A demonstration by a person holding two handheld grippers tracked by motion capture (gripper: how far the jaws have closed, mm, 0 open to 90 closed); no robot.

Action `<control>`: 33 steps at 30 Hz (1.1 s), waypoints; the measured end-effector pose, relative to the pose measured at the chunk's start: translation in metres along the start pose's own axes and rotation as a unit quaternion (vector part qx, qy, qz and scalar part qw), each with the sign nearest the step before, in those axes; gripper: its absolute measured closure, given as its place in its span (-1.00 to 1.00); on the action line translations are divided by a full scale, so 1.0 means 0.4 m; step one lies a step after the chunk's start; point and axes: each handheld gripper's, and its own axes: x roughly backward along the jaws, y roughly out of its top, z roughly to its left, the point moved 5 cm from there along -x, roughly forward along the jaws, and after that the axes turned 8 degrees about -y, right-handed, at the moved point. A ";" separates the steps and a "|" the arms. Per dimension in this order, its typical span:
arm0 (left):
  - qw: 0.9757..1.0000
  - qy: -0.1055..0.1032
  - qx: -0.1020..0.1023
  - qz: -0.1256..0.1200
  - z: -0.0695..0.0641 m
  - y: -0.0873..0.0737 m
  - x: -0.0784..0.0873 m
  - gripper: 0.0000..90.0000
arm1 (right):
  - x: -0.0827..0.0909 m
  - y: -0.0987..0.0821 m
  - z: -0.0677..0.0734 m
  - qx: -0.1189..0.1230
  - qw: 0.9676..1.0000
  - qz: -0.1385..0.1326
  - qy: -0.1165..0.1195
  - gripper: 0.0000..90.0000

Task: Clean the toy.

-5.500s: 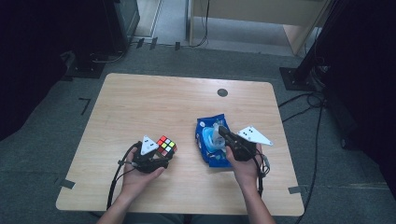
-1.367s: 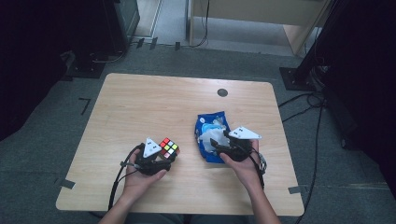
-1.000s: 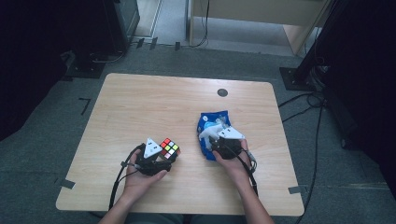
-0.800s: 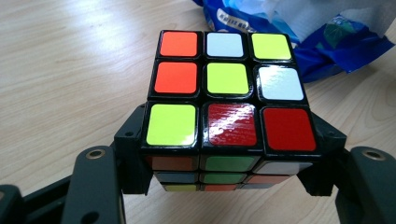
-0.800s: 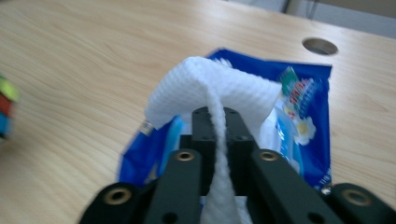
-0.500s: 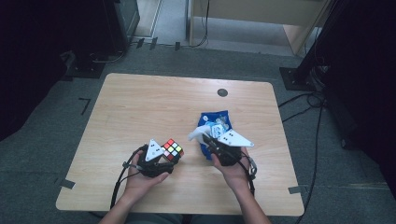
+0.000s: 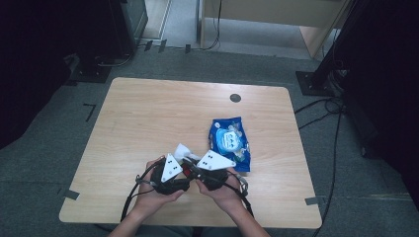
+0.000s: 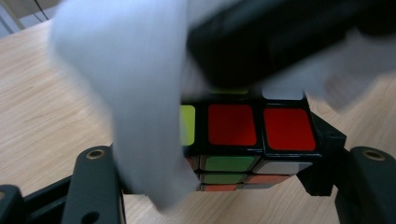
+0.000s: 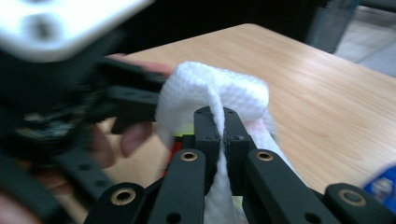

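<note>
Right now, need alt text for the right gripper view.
The right gripper is shut on a white wipe above a colour cube, over a wooden table. The left gripper, blurred, sits close at left.

One wooden table (image 7: 148,118); one puzzle cube (image 8: 243,140) with coloured squares; one white wipe (image 9: 219,93); one blue packet (image 7: 228,143); two handheld grippers, left gripper (image 7: 173,175) and right gripper (image 7: 205,170); two hands.
</note>
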 end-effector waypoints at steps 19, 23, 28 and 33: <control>1.000 0.008 -0.004 -0.006 -0.005 0.004 0.005 -0.24 | 0.008 0.000 0.017 -0.011 1.000 -0.003 0.018 0.97; 1.000 0.012 0.000 -0.006 0.008 0.001 0.009 -0.24 | 0.016 -0.002 -0.046 -0.030 0.999 -0.004 -0.032 0.97; 0.999 0.025 0.029 -0.034 0.071 0.008 0.055 -0.24 | 0.023 -0.037 -0.111 -0.072 0.995 0.014 -0.073 0.97; 0.996 0.028 0.062 -0.055 0.119 0.008 0.095 -0.24 | -0.017 -0.095 -0.095 -0.084 0.994 0.048 -0.049 0.96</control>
